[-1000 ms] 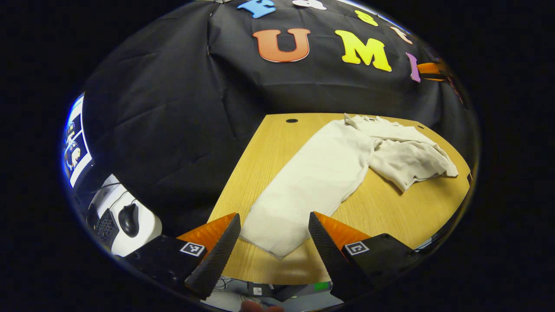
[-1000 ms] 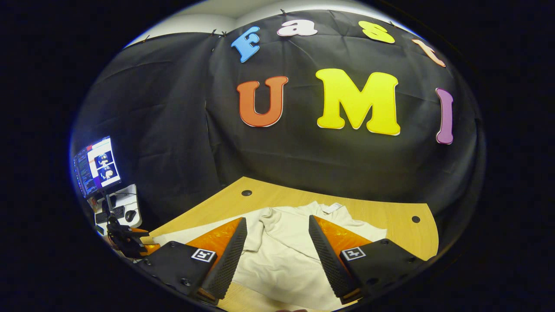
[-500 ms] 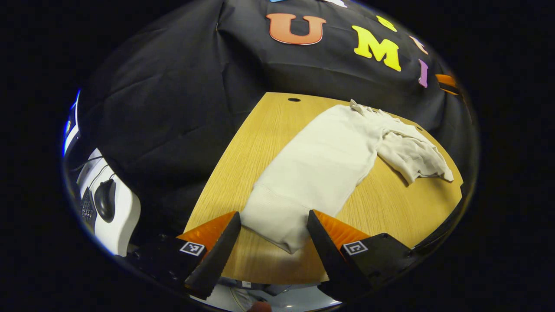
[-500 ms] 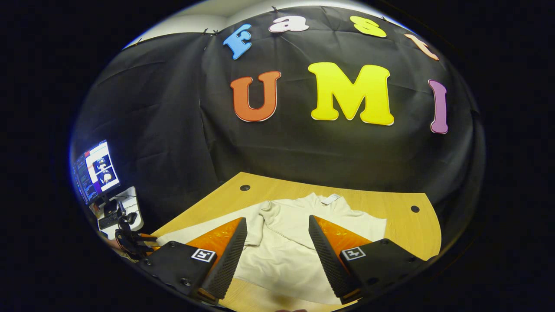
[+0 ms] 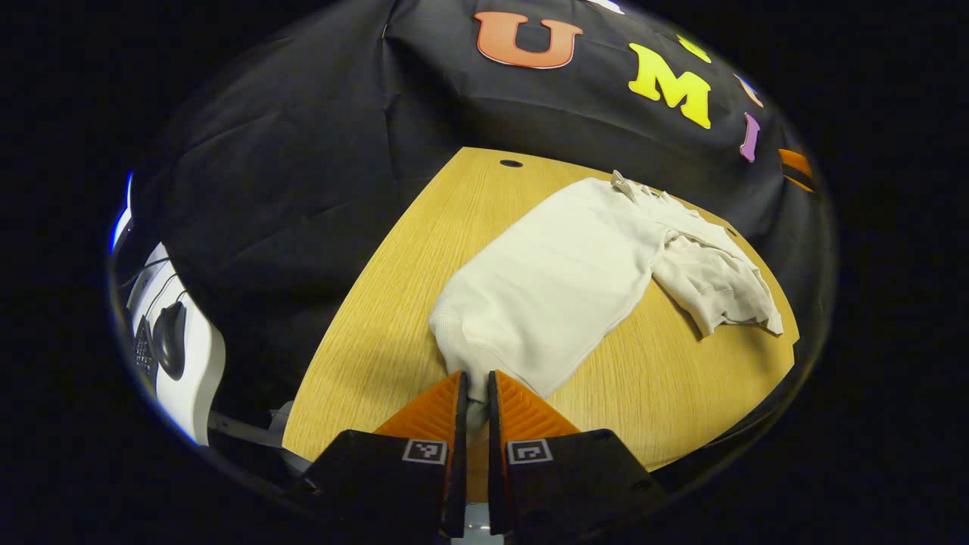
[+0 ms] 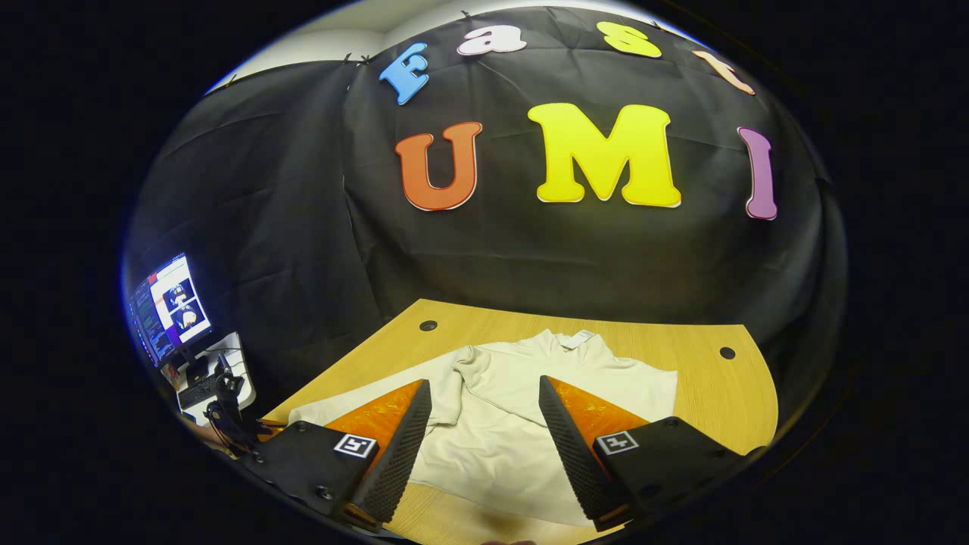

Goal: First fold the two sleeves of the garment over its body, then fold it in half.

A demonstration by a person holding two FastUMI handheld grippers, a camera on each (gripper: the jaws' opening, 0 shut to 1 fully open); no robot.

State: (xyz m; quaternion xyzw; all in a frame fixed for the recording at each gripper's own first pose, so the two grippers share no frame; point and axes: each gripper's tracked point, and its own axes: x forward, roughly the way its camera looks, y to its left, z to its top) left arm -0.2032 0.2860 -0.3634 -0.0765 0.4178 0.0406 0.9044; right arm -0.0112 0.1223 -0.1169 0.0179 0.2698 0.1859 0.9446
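A cream long-sleeved garment (image 5: 575, 265) lies spread on the wooden table (image 5: 378, 303), its collar tag toward the far edge. In the left gripper view the long sleeve runs toward me and my left gripper (image 5: 475, 393) is shut on its cuff end at the table's near edge. A bunched part of the garment (image 5: 719, 284) lies to the right of the sleeve. In the right gripper view the garment (image 6: 500, 431) lies below my right gripper (image 6: 484, 443), which is open above the cloth with nothing between its fingers.
The table has small round holes (image 6: 428, 325) near its far corners (image 6: 727, 353). A lit screen (image 6: 168, 303) and a desk with a mouse (image 5: 170, 350) stand to the left beyond the table. A black cloth wall closes the back.
My left gripper came down onto the sleeve cuff and went from open to shut on it. The right gripper stayed open and drifted only slightly.
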